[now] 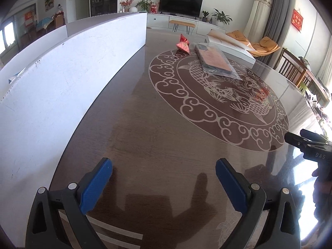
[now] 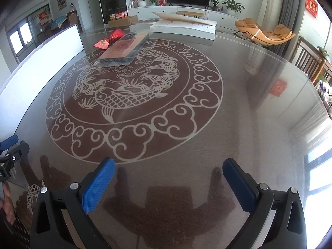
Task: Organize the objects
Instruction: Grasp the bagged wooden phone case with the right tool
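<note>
**Right wrist view: open gripper over a bare stretch of desk**

Your right gripper [image 2: 169,183] hangs above the glossy round desk [image 2: 259,108] with its blue-padded jaws spread wide and nothing between them; its dark reflection shows on the glass below. Ahead of you lies the carp-and-cloud medallion [image 2: 132,99]. On its far edge rests a flat packet in clear plastic wrap [image 2: 124,48], tilted diagonally. Just beyond it, to the left, sit two red pouches [image 2: 109,39], close together. A white flat box [image 2: 183,29] lies at the far rim. A white panel [image 2: 43,56] stands along the left side. Your left gripper [image 2: 9,155] pokes in at the left edge; you cannot judge its jaws from here.
</note>
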Demonstrator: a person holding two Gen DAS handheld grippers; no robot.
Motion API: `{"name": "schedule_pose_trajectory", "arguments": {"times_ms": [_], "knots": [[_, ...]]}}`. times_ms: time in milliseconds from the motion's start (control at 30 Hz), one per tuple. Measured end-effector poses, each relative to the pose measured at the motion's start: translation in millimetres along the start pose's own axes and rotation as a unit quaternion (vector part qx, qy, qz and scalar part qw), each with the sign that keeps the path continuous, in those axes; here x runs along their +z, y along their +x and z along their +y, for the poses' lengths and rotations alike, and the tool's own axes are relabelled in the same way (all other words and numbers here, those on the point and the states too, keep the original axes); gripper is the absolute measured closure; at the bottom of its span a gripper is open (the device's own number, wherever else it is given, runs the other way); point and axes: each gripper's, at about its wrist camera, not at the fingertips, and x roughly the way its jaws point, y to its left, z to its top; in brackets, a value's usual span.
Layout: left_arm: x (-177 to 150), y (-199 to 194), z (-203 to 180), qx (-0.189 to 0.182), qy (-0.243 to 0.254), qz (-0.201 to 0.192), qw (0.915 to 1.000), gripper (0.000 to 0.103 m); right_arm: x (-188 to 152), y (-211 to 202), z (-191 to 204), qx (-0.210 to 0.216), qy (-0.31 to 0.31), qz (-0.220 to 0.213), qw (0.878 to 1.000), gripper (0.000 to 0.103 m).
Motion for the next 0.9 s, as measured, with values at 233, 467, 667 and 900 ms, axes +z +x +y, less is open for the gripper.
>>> {"name": "schedule_pose_trajectory", "arguments": {"times_ms": [233,467,667,900], "knots": [[-5,0,0,-0.001,0.010,-0.008,0.9999,0.002,146,69,38,0.066,-0.005,0.016,0.998,0.000],[-5,0,0,-0.005,0.014,-0.010,0.9998,0.002,221,156,90,0.023,0.020,0.069,0.997,0.000],[-4,5,-8,0.007,0.033,-0.005,0.9994,0.002,228,169,118,0.005,-0.021,0.069,0.997,0.000],[-7,7,-20,0.019,0.071,0.002,0.9973,0.002,196,142,95,-0.002,-0.008,0.036,0.999,0.026]]}}
